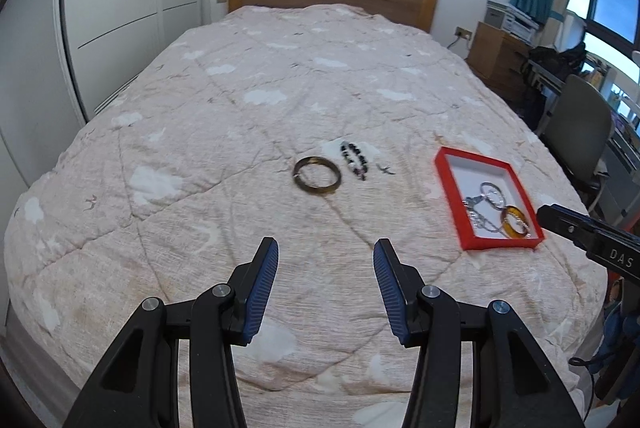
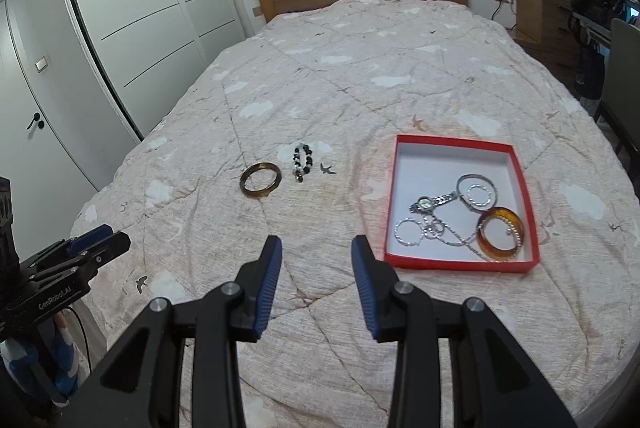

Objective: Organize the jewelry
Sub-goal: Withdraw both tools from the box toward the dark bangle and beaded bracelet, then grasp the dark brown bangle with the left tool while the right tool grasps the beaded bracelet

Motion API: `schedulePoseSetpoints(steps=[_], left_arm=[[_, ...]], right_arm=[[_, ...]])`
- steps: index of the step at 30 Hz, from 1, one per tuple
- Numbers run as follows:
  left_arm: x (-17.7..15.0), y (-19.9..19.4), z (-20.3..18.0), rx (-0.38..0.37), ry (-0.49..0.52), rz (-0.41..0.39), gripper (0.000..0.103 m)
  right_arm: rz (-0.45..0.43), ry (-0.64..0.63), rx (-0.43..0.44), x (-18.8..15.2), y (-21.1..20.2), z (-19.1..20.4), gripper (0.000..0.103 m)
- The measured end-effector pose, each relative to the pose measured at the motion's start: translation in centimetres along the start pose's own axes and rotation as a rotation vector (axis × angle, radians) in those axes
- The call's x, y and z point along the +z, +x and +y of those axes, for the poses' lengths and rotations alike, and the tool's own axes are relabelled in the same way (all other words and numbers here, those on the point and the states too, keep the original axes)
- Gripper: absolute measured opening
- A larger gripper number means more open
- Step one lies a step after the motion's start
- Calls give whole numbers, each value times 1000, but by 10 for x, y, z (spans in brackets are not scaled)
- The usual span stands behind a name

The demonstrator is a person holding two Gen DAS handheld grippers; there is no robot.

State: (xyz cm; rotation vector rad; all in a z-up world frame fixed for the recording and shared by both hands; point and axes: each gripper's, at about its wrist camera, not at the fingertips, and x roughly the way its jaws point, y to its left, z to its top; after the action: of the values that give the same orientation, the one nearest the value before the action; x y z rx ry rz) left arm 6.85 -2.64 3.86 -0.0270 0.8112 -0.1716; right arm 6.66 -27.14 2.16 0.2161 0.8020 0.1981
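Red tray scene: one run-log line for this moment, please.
left claw open, empty | right claw open, empty | red tray: amber bangle inside | quilt: brown bangle, beaded bracelet

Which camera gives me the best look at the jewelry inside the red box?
The right wrist view. It looks down into the red box, so the watch, silver rings and amber bangle show apart. In the left wrist view the red box sits off to the right, more foreshortened, its contents bunched and harder to separate.
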Motion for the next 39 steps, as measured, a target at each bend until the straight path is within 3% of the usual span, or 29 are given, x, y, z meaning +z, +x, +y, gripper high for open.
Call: schedulePoseSetpoints(steps=[16, 25, 32, 36, 39], left_arm=[[46, 118, 51, 62, -75, 96, 49], [71, 205, 46, 14, -33, 166, 49], [74, 260, 47, 6, 1, 230, 33], [74, 273, 53, 19, 17, 233, 26], [76, 278, 59, 43, 13, 230, 16]], right_arm=[[103, -1, 69, 36, 123, -18, 35], [157, 13, 85, 51, 197, -29, 35], [185, 14, 118, 59, 241, -26, 35], [197, 3, 139, 62, 263, -18, 35], [200, -9, 148, 65, 278, -11, 35]])
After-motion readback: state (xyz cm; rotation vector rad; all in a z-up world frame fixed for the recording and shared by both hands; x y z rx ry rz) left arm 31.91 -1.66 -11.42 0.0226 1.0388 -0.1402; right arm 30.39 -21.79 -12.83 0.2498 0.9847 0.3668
